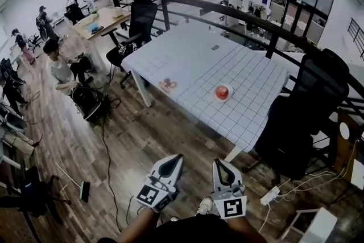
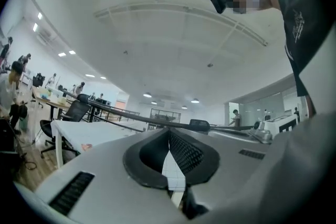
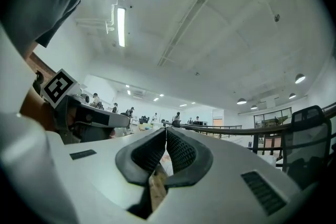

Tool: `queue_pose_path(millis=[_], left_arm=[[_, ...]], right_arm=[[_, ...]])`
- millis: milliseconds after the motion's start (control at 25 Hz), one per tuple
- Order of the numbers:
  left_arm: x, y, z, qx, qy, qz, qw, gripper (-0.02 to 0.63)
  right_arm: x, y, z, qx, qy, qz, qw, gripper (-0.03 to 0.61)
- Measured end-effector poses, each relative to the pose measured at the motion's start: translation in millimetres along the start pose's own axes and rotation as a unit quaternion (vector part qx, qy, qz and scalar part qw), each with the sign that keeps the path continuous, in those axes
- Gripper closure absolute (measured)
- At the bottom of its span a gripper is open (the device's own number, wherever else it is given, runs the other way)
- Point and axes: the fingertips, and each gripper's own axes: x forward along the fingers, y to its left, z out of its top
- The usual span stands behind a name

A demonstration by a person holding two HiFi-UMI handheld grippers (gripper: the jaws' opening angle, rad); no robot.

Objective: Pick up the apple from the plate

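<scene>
Red apple (image 1: 222,91) is sat on its small plate (image 1: 215,97), right of centre on the grid-patterned table (image 1: 193,54), not yet touched. The left gripper (image 1: 177,158) and right gripper (image 1: 219,163) are held well short of it, over the wood floor (image 1: 142,145). Both are pinched closed and empty, probably just carried that way until the table's reached.

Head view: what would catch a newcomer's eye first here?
The red apple on its small plate stands out near the middle of the white gridded table. In the foreground, the left gripper and right gripper hang over the wooden floor, jaws together and empty, well short of the table.
</scene>
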Motion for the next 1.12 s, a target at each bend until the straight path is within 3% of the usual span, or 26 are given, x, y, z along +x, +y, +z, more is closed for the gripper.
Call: queue_pose_path(millis=[360, 560, 760, 960, 1120], left_arm=[[48, 16, -9, 0.033, 0.03, 0.012, 0.9989, 0.591], [87, 20, -16, 0.113, 0.049, -0.011, 0.9923, 0.591], [111, 42, -18, 0.103, 0.042, -0.037, 0.9931, 0.591], [167, 78, 7, 0.14, 0.022, -0.076, 0.987, 0.591], [200, 119, 5, 0.083, 0.016, -0.094, 0.9919, 0.591]], right_arm=[[27, -45, -24, 0.012, 0.004, 0.015, 1.0, 0.554], [61, -66, -30, 0.01, 0.011, 0.02, 1.0, 0.554], [101, -68, -31, -0.001, 0.007, 0.011, 1.0, 0.554], [159, -82, -33, 0.002, 0.012, 0.007, 1.0, 0.554], [200, -89, -57, -0.005, 0.017, -0.007, 1.0, 0.554]])
